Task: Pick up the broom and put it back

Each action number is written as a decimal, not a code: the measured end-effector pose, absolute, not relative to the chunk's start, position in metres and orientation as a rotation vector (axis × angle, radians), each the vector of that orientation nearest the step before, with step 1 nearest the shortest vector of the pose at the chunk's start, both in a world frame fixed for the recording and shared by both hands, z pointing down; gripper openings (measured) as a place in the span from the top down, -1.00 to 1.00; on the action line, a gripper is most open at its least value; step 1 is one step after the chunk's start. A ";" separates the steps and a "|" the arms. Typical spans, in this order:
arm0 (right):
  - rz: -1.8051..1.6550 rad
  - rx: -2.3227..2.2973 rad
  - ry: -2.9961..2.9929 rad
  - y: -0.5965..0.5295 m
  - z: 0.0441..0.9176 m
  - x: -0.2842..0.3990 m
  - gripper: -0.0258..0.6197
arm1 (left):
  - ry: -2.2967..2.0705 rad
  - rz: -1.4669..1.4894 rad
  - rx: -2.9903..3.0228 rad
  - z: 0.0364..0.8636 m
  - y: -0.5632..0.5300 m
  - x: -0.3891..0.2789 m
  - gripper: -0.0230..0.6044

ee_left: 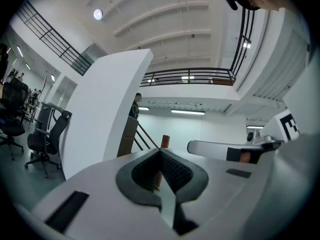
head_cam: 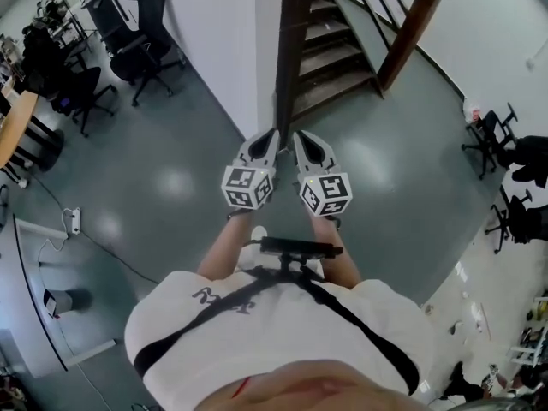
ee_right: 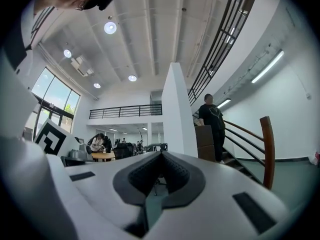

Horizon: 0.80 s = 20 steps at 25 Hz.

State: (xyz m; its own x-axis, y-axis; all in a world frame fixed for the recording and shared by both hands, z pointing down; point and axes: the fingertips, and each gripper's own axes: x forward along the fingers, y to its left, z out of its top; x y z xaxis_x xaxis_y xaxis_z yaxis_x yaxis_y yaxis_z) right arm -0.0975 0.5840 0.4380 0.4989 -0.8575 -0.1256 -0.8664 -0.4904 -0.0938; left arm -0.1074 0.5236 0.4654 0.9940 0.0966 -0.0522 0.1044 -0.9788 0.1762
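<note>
No broom shows in any view. I hold both grippers level and close together in front of me, over grey floor. My left gripper is shut with nothing in it, its tips meeting in the left gripper view. Beside it, my right gripper is also shut and empty, its dark pads closed together in the right gripper view. Both point toward a wooden staircase. In the left gripper view the right gripper lies alongside.
A white wall end stands just left of the stairs, and a brown newel post at their right. A person stands on the steps. Office chairs and desks are at the far left, more chairs at the right.
</note>
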 end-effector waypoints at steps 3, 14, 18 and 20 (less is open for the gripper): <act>0.107 -2.599 1.507 0.558 0.435 -0.065 0.90 | 0.156 -0.078 2.969 0.460 0.500 -0.076 0.89; -0.064 -2.647 1.550 0.488 0.487 0.024 0.90 | 0.143 0.068 2.924 0.515 0.426 0.001 0.89; -0.173 -2.642 1.565 0.480 0.524 0.071 0.90 | 0.128 0.141 2.910 0.548 0.418 0.040 0.89; -0.249 -2.644 1.569 0.468 0.549 0.085 0.90 | 0.109 0.199 2.891 0.571 0.405 0.047 0.89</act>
State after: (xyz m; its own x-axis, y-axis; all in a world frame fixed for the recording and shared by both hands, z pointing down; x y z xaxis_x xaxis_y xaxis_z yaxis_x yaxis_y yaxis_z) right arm 0.0850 0.4676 0.5486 0.4697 -0.8760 0.1093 -0.8669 -0.4811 -0.1306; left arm 0.0471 0.4051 0.5710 0.9879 0.0900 0.1260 0.0571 -0.9683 0.2432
